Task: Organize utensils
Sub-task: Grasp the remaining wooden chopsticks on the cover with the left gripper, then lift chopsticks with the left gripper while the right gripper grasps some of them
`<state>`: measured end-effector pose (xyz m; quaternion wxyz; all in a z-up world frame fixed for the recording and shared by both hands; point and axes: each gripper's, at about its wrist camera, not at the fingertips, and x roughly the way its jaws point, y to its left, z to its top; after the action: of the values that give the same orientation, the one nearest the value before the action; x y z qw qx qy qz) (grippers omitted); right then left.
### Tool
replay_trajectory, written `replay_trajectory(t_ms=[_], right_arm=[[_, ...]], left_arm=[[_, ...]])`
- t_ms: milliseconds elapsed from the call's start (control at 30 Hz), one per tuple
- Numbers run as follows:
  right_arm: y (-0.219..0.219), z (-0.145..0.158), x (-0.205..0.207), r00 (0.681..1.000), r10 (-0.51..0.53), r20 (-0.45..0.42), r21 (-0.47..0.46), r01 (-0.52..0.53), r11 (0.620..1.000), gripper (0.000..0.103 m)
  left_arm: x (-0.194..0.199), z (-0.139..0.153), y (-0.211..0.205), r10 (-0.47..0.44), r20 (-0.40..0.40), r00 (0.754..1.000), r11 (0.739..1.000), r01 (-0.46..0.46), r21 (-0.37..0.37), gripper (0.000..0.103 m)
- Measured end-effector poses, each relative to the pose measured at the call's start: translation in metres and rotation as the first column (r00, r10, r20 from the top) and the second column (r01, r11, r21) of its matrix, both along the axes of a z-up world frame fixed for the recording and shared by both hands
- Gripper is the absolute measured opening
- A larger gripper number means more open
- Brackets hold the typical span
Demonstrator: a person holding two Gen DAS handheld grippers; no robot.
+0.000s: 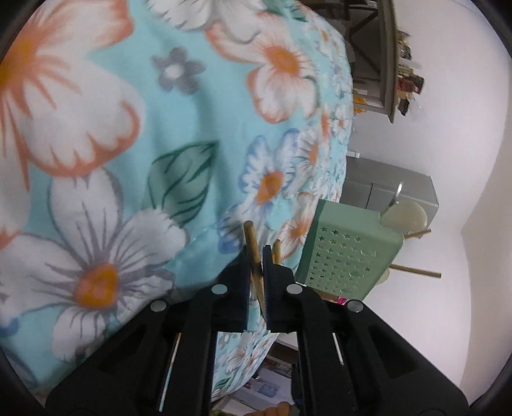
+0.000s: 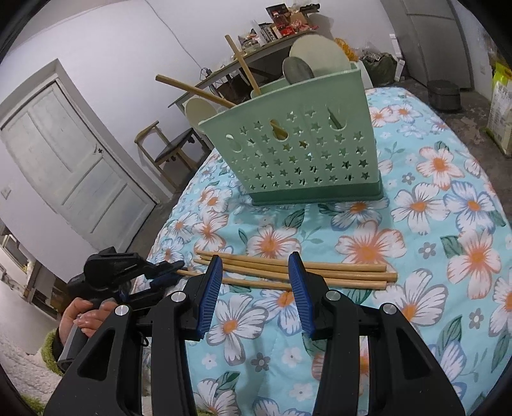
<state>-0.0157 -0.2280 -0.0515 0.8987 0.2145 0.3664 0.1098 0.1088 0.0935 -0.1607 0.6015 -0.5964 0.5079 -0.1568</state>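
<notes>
Several wooden chopsticks (image 2: 320,272) lie side by side on the floral cloth (image 2: 416,230). My right gripper (image 2: 256,259) hangs open just above their middle, its blue pads (image 2: 211,288) clear of them. At the left end of the row my left gripper (image 2: 172,268), held by a hand (image 2: 86,316), is shut on one chopstick. In the left wrist view that chopstick (image 1: 251,236) sticks out between the closed fingers of the left gripper (image 1: 256,251). Behind stands a green star-pierced utensil holder (image 2: 304,153) (image 1: 348,252) with wooden-handled spoons (image 2: 198,91) in it.
The cloth's edge drops off at the left, near a white door (image 2: 73,166) and a wooden chair (image 2: 169,150). A cluttered table (image 2: 281,22) stands behind the holder. A dark pot (image 2: 444,94) and a bag (image 2: 500,105) sit on the floor at the right.
</notes>
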Motion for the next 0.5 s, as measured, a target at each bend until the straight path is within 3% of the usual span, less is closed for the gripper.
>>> replay_trajectory(t_ms=[200, 300, 400, 500], right_arm=[[0.007, 0.008, -0.004, 1.000, 0.001, 0.029, -0.082, 0.001, 0.997, 0.042], [0.013, 0.014, -0.007, 0.998, 0.009, 0.062, -0.125, -0.002, 0.992, 0.042], [0.022, 0.018, -0.009, 0.996, 0.037, 0.086, -0.163, -0.023, 0.986, 0.042], [0.043, 0.018, -0.005, 0.992, 0.089, 0.084, -0.272, -0.063, 0.960, 0.038]], left_arm=[[0.004, 0.035, 0.011, -0.004, 0.151, 0.989, 0.998, -0.004, 0.056, 0.004], [0.005, 0.065, 0.024, 0.006, 0.269, 0.963, 0.996, -0.029, 0.082, 0.004], [0.005, 0.100, 0.040, 0.025, 0.391, 0.920, 0.992, -0.072, 0.104, 0.004], [0.003, 0.129, 0.053, 0.035, 0.482, 0.876, 0.983, -0.117, 0.141, 0.004]])
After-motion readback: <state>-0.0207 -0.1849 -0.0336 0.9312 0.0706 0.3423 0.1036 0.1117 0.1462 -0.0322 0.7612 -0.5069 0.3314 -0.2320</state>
